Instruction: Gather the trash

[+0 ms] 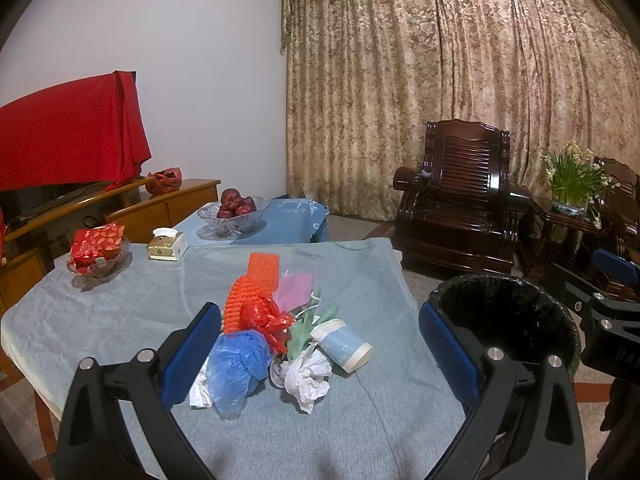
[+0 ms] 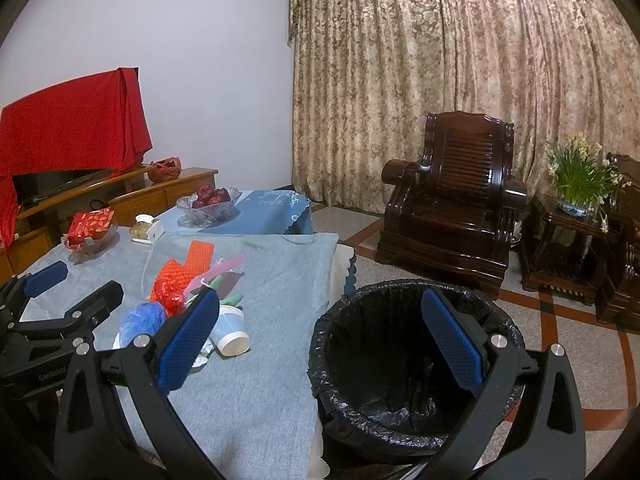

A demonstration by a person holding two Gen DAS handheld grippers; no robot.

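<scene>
Near the left gripper [image 1: 320, 354], which is hanging wide open and holding nothing, a trash pile is sitting on the gray table [image 1: 120, 320]: a paper cup [image 1: 346, 346], white tissue [image 1: 308, 376] and a blue bag [image 1: 236, 364]. On the right, the right gripper [image 2: 320, 346] is also gaping open and empty, with the black bin [image 2: 360, 416] waiting just beside the table. Grabbing too much could be knocking the cup rolling off the edge.

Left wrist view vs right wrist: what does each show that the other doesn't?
Left only: crumpled white tissue at the near end of the trash pile, plus the pile framed between the open left gripper jaws. Right only: the bin interior, lined in black and holding no trash, between the open right gripper jaws. Shared: paper cup on its side, orange mesh, blue bag, fruit bowl.
</scene>
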